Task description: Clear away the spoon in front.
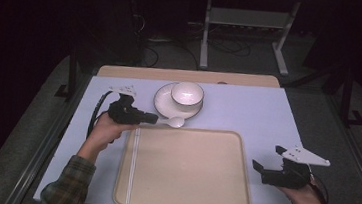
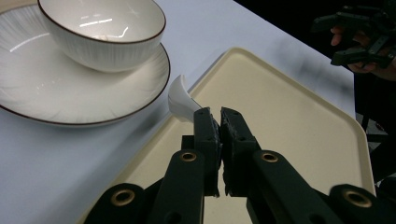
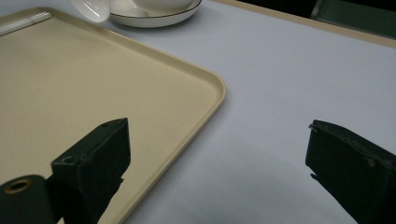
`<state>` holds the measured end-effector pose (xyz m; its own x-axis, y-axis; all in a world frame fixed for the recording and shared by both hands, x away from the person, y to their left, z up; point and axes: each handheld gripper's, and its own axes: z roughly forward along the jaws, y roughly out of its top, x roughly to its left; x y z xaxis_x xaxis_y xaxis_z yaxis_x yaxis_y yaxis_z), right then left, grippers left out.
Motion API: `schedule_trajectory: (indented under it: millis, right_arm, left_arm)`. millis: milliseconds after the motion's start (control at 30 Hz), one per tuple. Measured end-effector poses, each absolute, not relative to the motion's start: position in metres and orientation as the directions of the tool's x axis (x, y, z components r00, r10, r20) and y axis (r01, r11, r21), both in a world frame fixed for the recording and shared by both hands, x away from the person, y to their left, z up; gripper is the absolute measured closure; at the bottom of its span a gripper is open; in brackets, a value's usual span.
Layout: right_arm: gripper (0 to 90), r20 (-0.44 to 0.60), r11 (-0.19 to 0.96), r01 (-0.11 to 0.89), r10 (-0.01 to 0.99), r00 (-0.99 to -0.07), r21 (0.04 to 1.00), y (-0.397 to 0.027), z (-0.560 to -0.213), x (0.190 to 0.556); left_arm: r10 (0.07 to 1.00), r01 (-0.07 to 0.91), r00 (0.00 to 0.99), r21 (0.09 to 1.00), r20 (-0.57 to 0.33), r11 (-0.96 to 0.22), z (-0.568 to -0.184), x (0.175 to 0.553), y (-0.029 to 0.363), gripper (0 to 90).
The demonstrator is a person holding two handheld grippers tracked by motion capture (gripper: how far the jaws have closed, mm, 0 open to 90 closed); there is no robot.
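A white ceramic spoon (image 1: 173,122) is held by its handle in my left gripper (image 1: 154,118), which is shut on it. The spoon's scoop (image 2: 180,99) points toward the white plate (image 2: 70,93) and sits over the beige tray's back left rim (image 2: 212,63). A white bowl (image 1: 187,93) with a dark rim stands on that plate. My right gripper (image 1: 268,158) hovers open beside the tray's right edge (image 1: 246,168), nothing between its jaws. In the right gripper view the gripper (image 3: 218,129) spans the tray's corner (image 3: 205,88) and bare table.
The tray's flat inside (image 1: 187,168) holds nothing and fills the front middle of the lavender table (image 1: 258,114). A wooden strip (image 1: 186,75) runs along the table's far edge. Beyond it stand a dark floor, cables and a metal frame (image 1: 246,33).
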<state>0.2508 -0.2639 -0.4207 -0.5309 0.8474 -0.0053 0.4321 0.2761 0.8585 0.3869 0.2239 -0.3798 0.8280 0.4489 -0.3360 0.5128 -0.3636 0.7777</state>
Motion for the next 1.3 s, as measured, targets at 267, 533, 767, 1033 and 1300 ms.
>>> schedule_trajectory:
  millis: [267, 533, 767, 1033, 1300]
  right_arm:
    - [6.3, -0.006, 0.278, 0.430, 0.846, -0.533, 0.859, -0.264, -0.421, 0.251]
    - [6.3, -0.007, 0.279, 0.430, 0.845, -0.535, 0.858, -0.264, -0.421, 0.251]
    - [6.3, -0.009, 0.283, 0.430, 0.844, -0.537, 0.857, -0.263, -0.421, 0.251]
    - [6.3, -0.010, 0.285, 0.430, 0.842, -0.539, 0.857, -0.262, -0.421, 0.251]
    - [6.3, -0.015, 0.291, 0.429, 0.840, -0.542, 0.855, -0.262, -0.421, 0.251]
  left_arm:
    - [0.452, 0.522, 0.824, 0.768, -0.342, -0.370, -0.387, 0.386, 0.223, 85.9]
    - [0.445, 0.530, 0.822, 0.762, -0.354, -0.372, -0.395, 0.386, 0.225, 85.7]
    - [0.465, 0.544, 0.811, 0.751, -0.356, -0.374, -0.402, 0.388, 0.229, 83.8]
    - [0.526, 0.563, 0.787, 0.725, -0.323, -0.397, -0.414, 0.391, 0.234, 77.7]
    - [0.566, 0.577, 0.769, 0.705, -0.298, -0.413, -0.423, 0.394, 0.235, 72.7]
